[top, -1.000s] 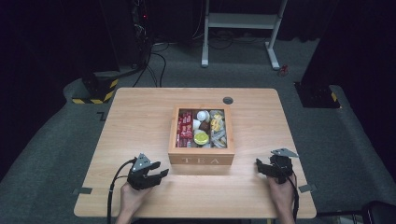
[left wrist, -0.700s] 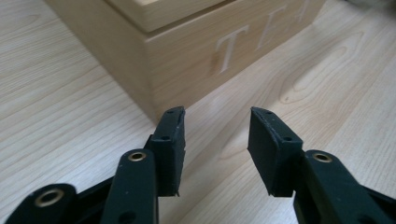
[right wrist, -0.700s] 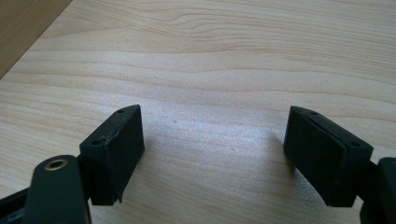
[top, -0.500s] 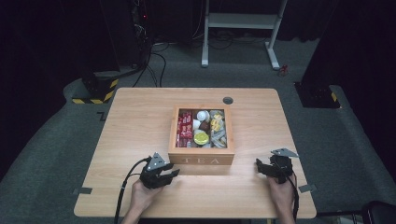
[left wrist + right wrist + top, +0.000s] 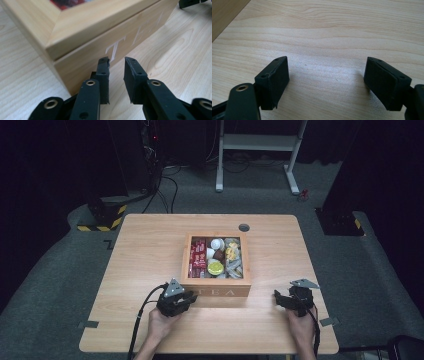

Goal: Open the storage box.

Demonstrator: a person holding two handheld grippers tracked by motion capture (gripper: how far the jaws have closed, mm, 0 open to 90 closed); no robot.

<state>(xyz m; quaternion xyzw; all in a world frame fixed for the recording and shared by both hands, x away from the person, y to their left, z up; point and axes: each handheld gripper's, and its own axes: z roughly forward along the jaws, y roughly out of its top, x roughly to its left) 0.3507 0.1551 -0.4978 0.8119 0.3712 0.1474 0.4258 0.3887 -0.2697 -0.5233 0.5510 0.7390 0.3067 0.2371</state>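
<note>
Dark room surrounds pale wooden table (image 5: 150, 250) on grey carpet (image 5: 60, 270).

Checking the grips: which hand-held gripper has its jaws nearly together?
The left hand-held gripper, by the tea box; its jaws have just been closing on nothing. The right hand-held gripper gapes wide.

My left gripper (image 5: 186, 298): slid right, up to the wooden box (image 5: 218, 286) front.
Its jaws: have just been closing, nothing between them.
</note>
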